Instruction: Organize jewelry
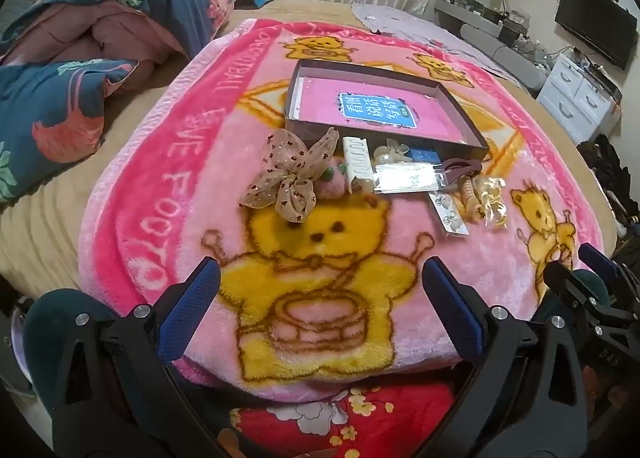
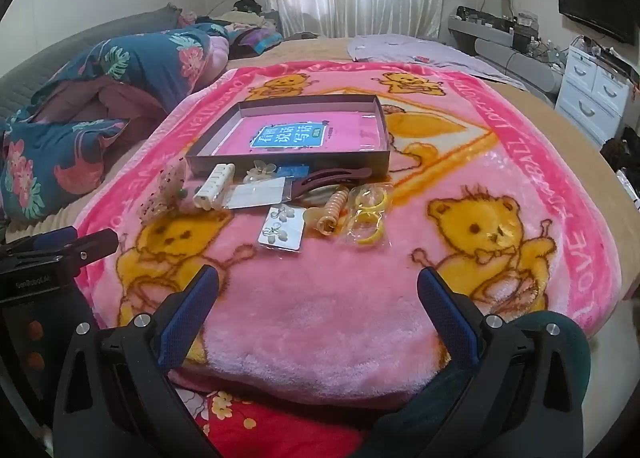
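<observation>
A shallow dark box (image 1: 464,140) (image 2: 224,126) with a pink book inside lies on the pink bear blanket (image 1: 400,242) (image 2: 332,298). In front of it lies a row of accessories: a beige bow scrunchie (image 1: 288,174) (image 2: 164,194), a cream hair clip (image 1: 358,164) (image 2: 212,186), a clear packet (image 1: 408,178) (image 2: 256,190), an earring card (image 1: 448,214) (image 2: 282,232), a spiral hair tie (image 1: 470,194) (image 2: 334,210), a maroon clip (image 2: 328,180) and yellow rings in a bag (image 1: 494,200) (image 2: 370,218). My left gripper (image 1: 320,282) and right gripper (image 2: 318,290) are open, empty, near the blanket's front edge.
A folded floral quilt (image 1: 80,70) (image 2: 100,106) lies at the left of the bed. A lilac sheet (image 1: 408,24) lies far right. White drawers (image 1: 576,98) (image 2: 596,94) and a TV (image 1: 596,28) stand at the right wall. A red floral fabric (image 1: 352,422) lies under the front edge.
</observation>
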The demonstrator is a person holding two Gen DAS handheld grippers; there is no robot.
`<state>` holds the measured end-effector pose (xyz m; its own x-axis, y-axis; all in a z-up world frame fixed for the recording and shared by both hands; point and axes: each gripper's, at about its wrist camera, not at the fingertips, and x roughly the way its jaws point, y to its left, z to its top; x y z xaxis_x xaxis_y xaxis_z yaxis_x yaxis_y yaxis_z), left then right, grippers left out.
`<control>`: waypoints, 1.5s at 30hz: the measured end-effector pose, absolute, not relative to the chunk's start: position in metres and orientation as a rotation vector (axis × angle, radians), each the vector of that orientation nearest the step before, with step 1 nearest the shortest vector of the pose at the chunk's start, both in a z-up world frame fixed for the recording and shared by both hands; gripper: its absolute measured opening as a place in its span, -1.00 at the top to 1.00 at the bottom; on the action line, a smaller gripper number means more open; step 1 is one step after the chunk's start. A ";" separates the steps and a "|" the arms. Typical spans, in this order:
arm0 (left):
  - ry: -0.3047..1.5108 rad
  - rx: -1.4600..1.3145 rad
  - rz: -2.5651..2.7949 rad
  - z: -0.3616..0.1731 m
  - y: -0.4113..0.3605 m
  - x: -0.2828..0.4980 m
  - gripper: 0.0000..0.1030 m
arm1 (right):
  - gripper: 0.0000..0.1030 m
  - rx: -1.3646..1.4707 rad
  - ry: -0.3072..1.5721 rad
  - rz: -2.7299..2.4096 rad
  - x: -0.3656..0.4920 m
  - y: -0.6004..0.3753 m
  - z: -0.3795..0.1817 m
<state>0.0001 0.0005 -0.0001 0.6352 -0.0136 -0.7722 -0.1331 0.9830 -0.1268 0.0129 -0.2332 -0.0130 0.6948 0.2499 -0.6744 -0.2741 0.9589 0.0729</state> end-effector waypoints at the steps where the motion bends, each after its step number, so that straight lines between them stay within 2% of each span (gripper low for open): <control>1: 0.882 -0.179 0.069 0.000 0.001 0.000 -0.83 | -0.92 -0.029 0.748 0.293 0.013 -0.234 -0.013; 45: 0.865 -0.172 0.070 0.006 0.003 -0.002 -0.83 | -0.92 -0.017 0.736 0.310 0.004 -0.232 -0.004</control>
<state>-0.0019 0.0030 0.0056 0.6475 -0.0088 -0.7620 -0.1309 0.9838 -0.1226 0.0039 -0.2323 -0.0037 0.6978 0.2719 -0.6626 -0.2837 0.9544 0.0927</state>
